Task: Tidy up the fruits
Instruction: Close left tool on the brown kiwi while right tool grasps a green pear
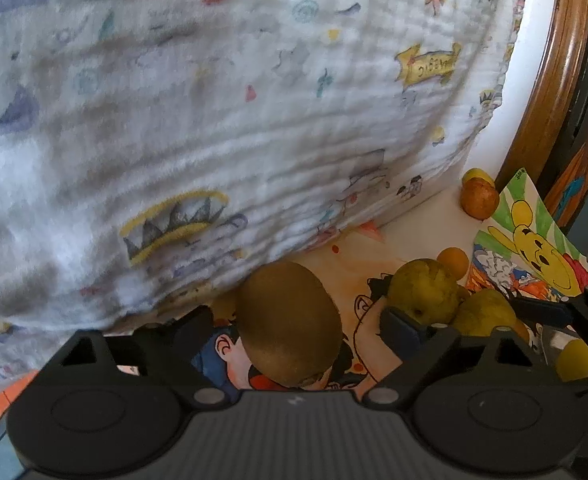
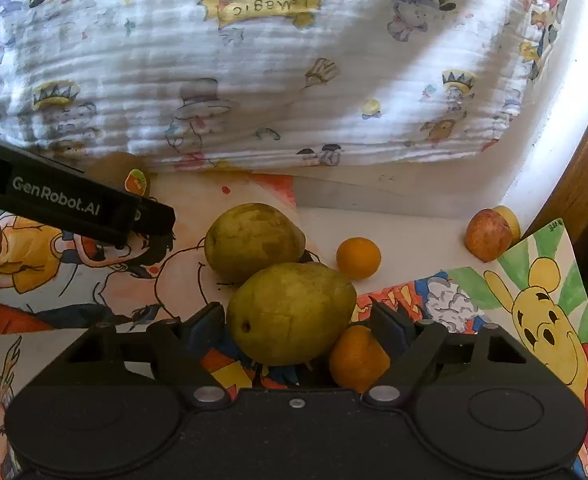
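A brown kiwi (image 1: 290,316) lies on a cartoon drawing between the spread fingers of my left gripper (image 1: 294,322), which is open with a gap on each side of the fruit. My right gripper (image 2: 297,316) is open around a green pear (image 2: 290,312); a small orange fruit (image 2: 355,356) sits low by its right finger (image 2: 389,320). A second pear (image 2: 254,240) rests just behind the first. In the right wrist view the left gripper's finger (image 2: 94,208) crosses the left side, partly hiding the kiwi (image 2: 118,168).
A large cartoon-print white cloth bundle (image 2: 274,80) fills the back. Another small orange (image 2: 358,258) and a reddish apple (image 2: 487,240) with a yellow fruit (image 2: 509,220) behind it lie to the right. A yellow bear painting (image 2: 545,312) and a wooden rim (image 1: 553,80) border the right.
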The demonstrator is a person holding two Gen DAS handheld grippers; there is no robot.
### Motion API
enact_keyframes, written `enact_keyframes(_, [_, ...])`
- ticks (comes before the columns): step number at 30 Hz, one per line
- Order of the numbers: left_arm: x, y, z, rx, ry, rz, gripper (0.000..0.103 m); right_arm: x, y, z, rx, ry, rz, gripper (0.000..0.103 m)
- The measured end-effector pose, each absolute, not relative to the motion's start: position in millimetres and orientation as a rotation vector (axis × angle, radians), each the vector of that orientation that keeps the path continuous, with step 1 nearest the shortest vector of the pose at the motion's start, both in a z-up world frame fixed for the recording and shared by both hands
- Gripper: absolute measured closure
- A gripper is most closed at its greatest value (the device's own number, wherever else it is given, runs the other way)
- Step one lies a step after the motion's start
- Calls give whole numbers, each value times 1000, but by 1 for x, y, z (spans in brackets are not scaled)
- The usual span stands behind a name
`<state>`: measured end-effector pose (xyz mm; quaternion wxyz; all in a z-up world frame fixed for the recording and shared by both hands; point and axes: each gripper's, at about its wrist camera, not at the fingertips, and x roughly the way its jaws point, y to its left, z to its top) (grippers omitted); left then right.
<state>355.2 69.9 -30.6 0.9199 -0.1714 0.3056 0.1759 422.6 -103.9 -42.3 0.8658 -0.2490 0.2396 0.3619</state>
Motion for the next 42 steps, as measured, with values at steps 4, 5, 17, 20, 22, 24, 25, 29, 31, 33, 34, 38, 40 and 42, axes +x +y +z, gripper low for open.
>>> enact_keyframes(4, [356, 69, -32, -344, 629, 368, 17, 422, -101, -45, -526, 498, 729, 24])
enact_keyframes(5, [356, 69, -32, -345, 627, 370, 18, 421, -101, -45, -527, 494, 724, 25])
enact_keyframes(17, [358, 74, -32, -361, 634, 413, 37, 419, -97, -47, -545, 487, 700, 27])
enact_keyframes(20, [358, 77, -32, -378, 636, 402, 41, 417, -96, -47, -554, 478, 710, 33])
enact_keyframes(22, [358, 78, -31, -389, 643, 392, 46, 415, -95, -48, -570, 474, 710, 33])
enact_keyframes(24, [357, 78, -31, -394, 645, 389, 47, 413, -93, -48, -586, 470, 707, 33])
enact_keyframes(25, [357, 78, -31, -394, 645, 389, 47, 413, -93, -48, -581, 472, 707, 33])
enact_keyframes(29, [356, 78, -30, -397, 649, 387, 47, 413, -93, -47, -582, 467, 711, 35])
enact_keyframes(31, [355, 76, -30, -392, 653, 388, 48, 412, -94, -48, -583, 460, 710, 36])
enact_keyframes(33, [353, 75, -28, -396, 662, 381, 48, 410, -95, -47, -578, 455, 714, 36])
enact_keyframes(34, [351, 75, -27, -400, 667, 376, 48, 409, -96, -47, -571, 457, 721, 37])
enact_keyframes(38, [345, 71, -26, -404, 681, 362, 48, 401, -98, -43, -565, 459, 748, 37])
enact_keyframes(40, [342, 69, -26, -411, 687, 354, 48, 396, -100, -42, -559, 456, 757, 37])
enact_keyframes(42, [336, 67, -25, -418, 691, 343, 48, 391, -104, -41, -547, 459, 762, 37])
